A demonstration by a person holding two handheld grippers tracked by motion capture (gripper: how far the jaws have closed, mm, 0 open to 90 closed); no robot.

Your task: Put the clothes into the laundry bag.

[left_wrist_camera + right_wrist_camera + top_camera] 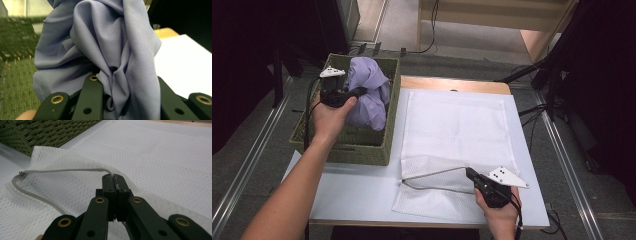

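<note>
A lavender cloth (369, 92) hangs bunched above a green woven basket (357, 152) at the table's left. My left gripper (359, 91) is shut on that cloth; in the left gripper view its folds (100, 50) are pinched between the black jaws of the left gripper (127, 82). A white mesh bag (457, 125) lies flat to the right of the basket. My right gripper (469, 172) is shut on the bag's grey zipper edge (432, 175) and holds the upper layer slightly raised. The right gripper view shows the right gripper (115, 178) with its jaws closed on that edge (62, 170) over the mesh (162, 157).
The white table (357, 195) has bare surface in front of the basket, near its front edge. A wooden strip (452, 84) runs along its far edge. Dark stands and cables stand on the floor at both sides. The basket wall (50, 132) lies close to the bag's left side.
</note>
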